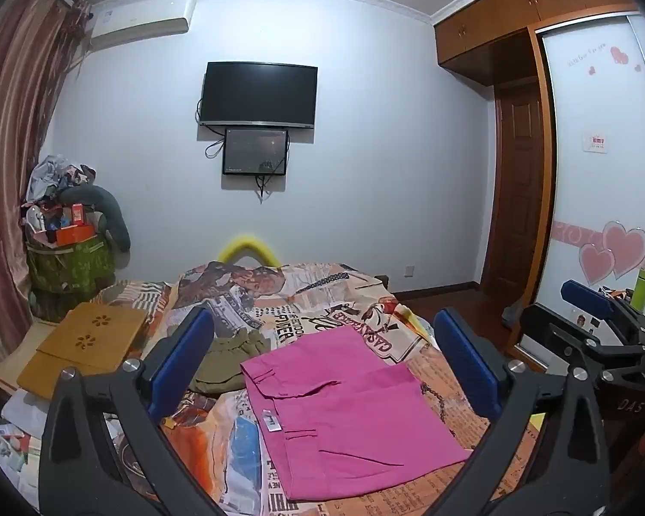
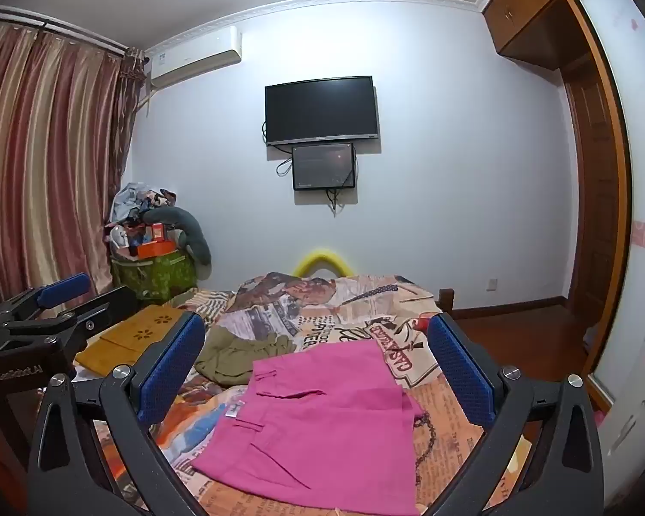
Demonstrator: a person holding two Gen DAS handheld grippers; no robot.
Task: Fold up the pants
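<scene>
The pink pants (image 1: 344,413) lie folded into a flat rectangle on the bed with the newspaper-print cover (image 1: 322,301); they also show in the right wrist view (image 2: 322,425). My left gripper (image 1: 322,361) is open and empty, held above the pants. My right gripper (image 2: 318,365) is open and empty too, also above the pants. The right gripper shows at the right edge of the left wrist view (image 1: 597,322), and the left gripper at the left edge of the right wrist view (image 2: 56,309).
An olive garment (image 1: 228,357) lies crumpled just behind the pants to the left. A wooden lap board (image 1: 86,344) lies on the bed's left side. A green bag heaped with clutter (image 1: 69,258) stands by the curtain. A wardrobe (image 1: 602,172) is at right.
</scene>
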